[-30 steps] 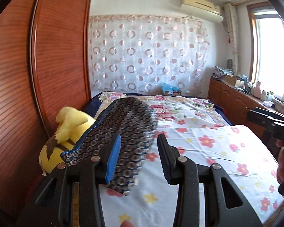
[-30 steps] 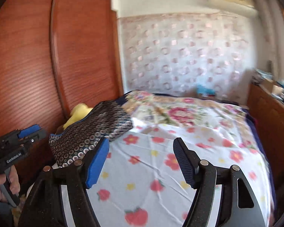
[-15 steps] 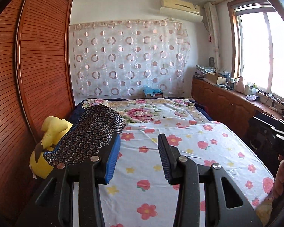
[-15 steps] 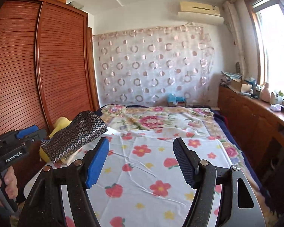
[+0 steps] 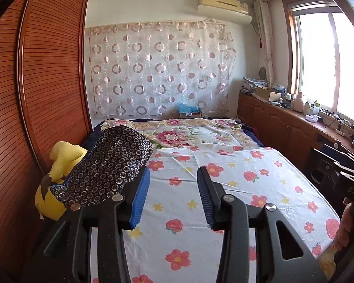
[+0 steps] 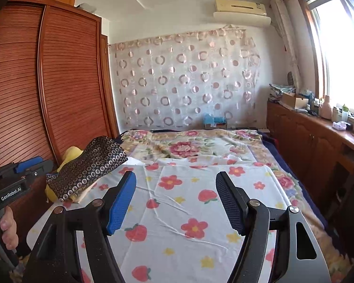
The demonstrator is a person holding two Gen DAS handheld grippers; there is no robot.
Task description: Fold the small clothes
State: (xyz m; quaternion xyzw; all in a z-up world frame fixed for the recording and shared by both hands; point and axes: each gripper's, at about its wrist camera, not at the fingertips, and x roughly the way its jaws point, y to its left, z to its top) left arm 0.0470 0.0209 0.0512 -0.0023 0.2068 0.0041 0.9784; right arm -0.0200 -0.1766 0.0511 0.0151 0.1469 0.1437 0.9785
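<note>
A dark folded garment (image 5: pixel 106 167) patterned with small pale rings lies at the bed's left edge, draped over a yellow plush toy (image 5: pixel 59 165), one end raised.

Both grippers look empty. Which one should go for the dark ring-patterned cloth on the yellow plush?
Left. The left gripper, jaws open and empty, sits right beside the dark ring-patterned cloth draped over the yellow plush toy. The right gripper, also open, hangs over the bare flowered sheet, farther away.
</note>
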